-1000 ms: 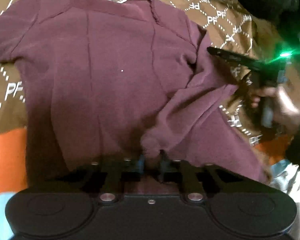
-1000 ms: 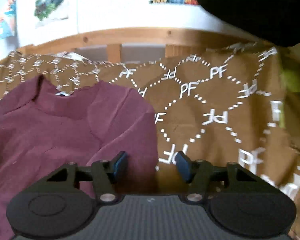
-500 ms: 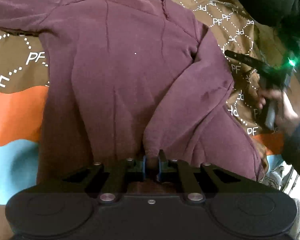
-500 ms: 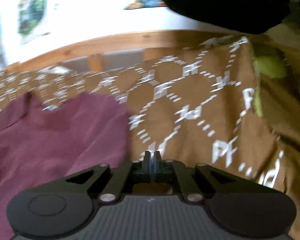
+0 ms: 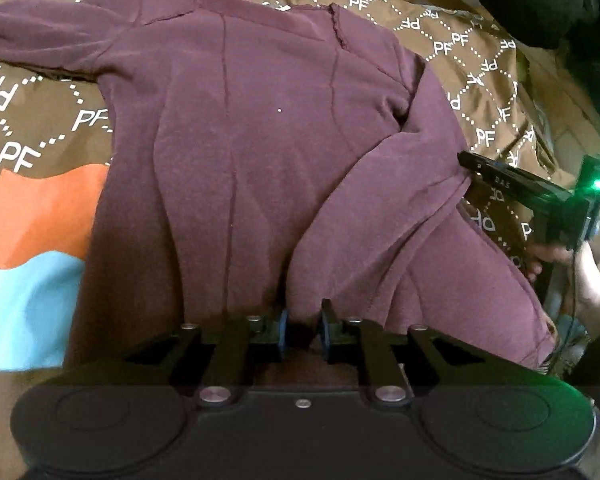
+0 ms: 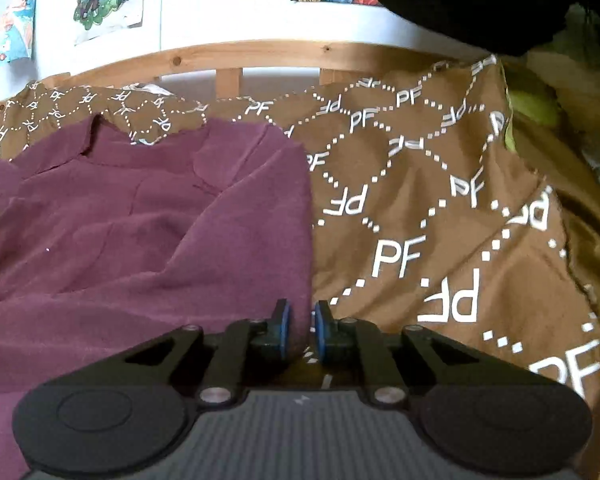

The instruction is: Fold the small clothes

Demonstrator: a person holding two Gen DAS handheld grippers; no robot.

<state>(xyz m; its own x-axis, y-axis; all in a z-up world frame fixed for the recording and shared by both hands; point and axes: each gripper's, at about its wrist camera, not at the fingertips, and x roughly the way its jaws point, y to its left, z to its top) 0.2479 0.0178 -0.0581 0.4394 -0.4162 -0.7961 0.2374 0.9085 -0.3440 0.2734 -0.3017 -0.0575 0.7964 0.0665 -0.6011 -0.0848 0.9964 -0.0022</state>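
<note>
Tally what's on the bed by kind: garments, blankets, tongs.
Maroon long-sleeve top: 1
Brown PF-print blanket: 1
Tongs: 2, left tongs, jaws opening around the sleeve cuff, and right tongs at the top's edge
Total: 4

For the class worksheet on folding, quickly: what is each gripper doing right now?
Left gripper: jaws opening, sleeve cuff between them.
Right gripper: slightly open, side edge of the maroon shirt between its pads, not clearly pinched.

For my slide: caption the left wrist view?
Left gripper jaws opening around sleeve cuff of maroon top.
</note>
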